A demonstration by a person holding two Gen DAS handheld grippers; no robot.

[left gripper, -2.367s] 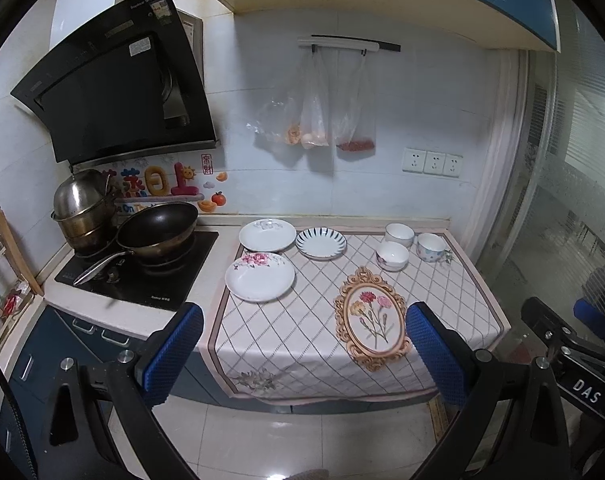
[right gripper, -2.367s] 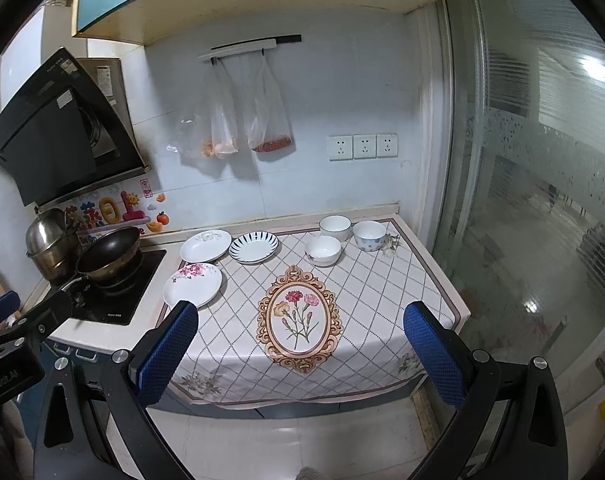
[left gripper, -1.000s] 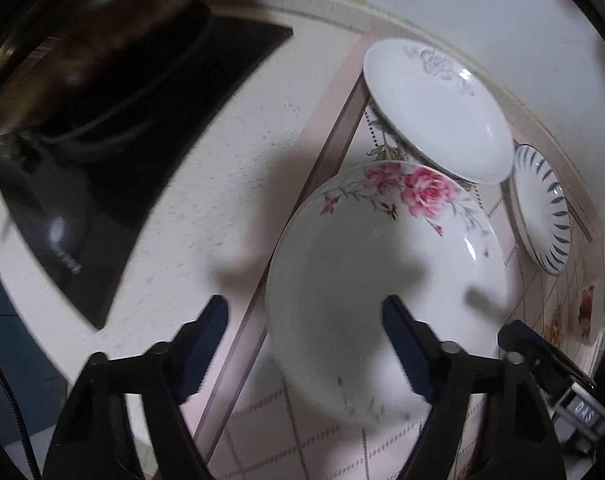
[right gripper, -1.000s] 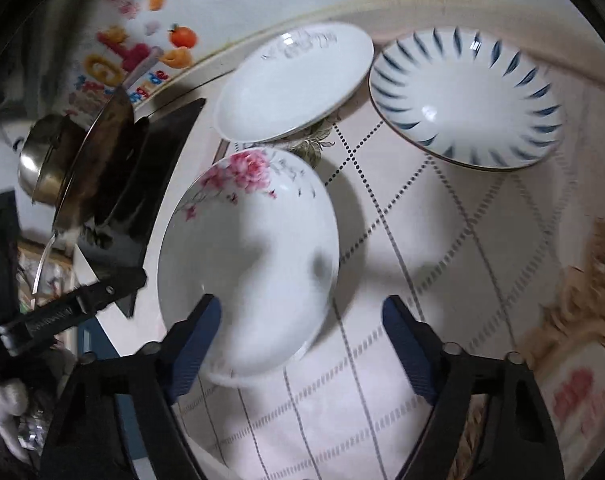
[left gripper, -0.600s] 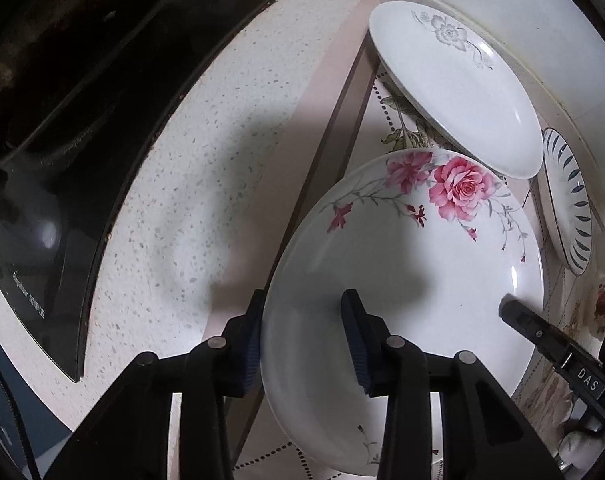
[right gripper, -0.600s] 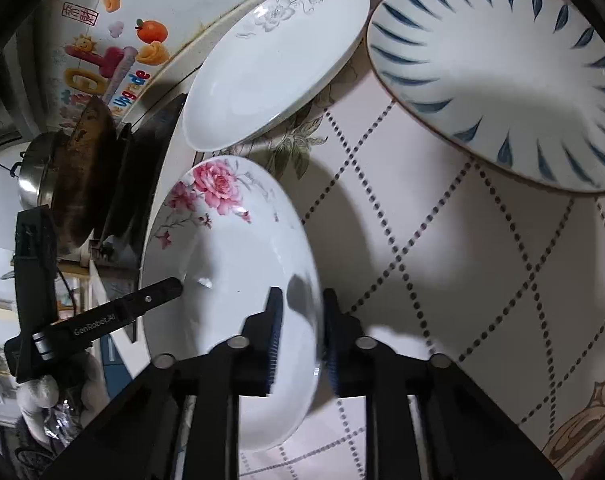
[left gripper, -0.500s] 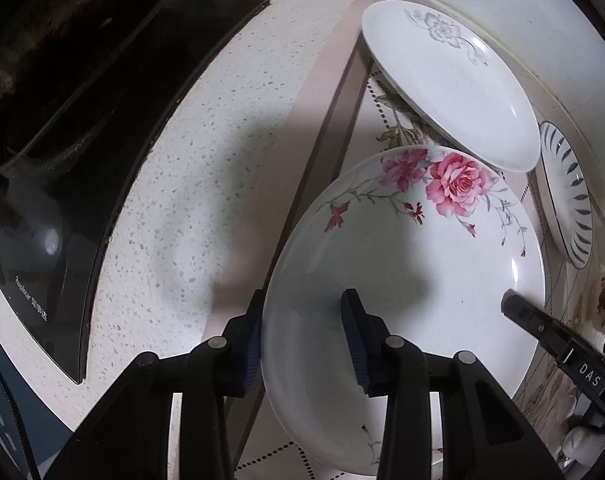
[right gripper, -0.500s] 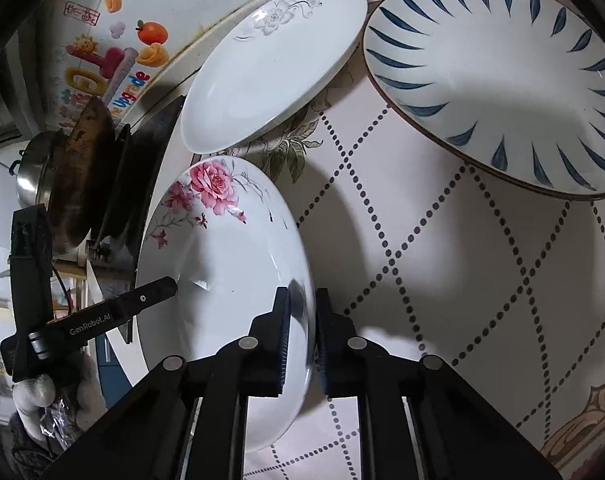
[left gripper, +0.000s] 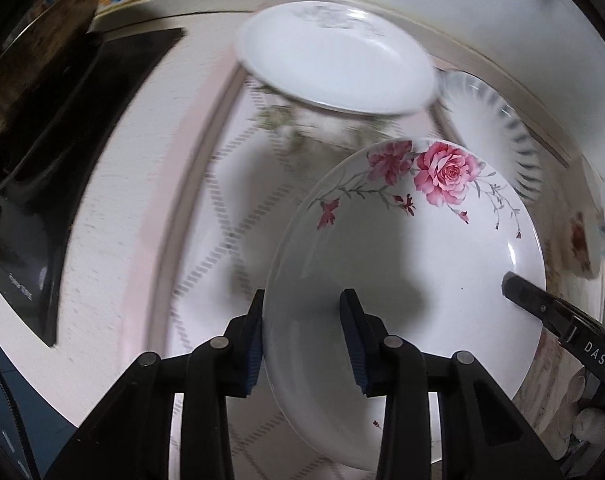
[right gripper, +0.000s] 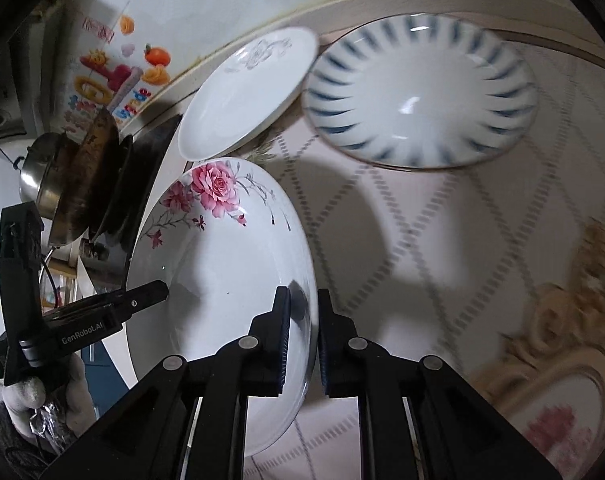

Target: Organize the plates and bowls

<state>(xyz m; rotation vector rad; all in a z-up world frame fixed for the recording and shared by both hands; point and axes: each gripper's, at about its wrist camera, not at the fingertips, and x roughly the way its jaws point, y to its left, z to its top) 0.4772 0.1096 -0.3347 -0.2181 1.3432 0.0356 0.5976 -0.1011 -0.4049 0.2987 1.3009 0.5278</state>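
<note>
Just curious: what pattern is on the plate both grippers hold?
Pink roses on grey stems along the white plate's rim, clearest in the left wrist view.

Glossy glazed ceramic: the rose plate (right gripper: pixel 222 280) throws back sharp highlights, as do the plain white plate (right gripper: pixel 246 100) and the blue-striped plate (right gripper: pixel 422 92). The grippers' black arms look like matt plastic with ribbed blue pads (left gripper: pixel 354 344). The pot (right gripper: pixel 38 184) is shiny metal; the tablecloth (right gripper: pixel 442 248), blurred, seems smooth, perhaps vinyl.
</note>
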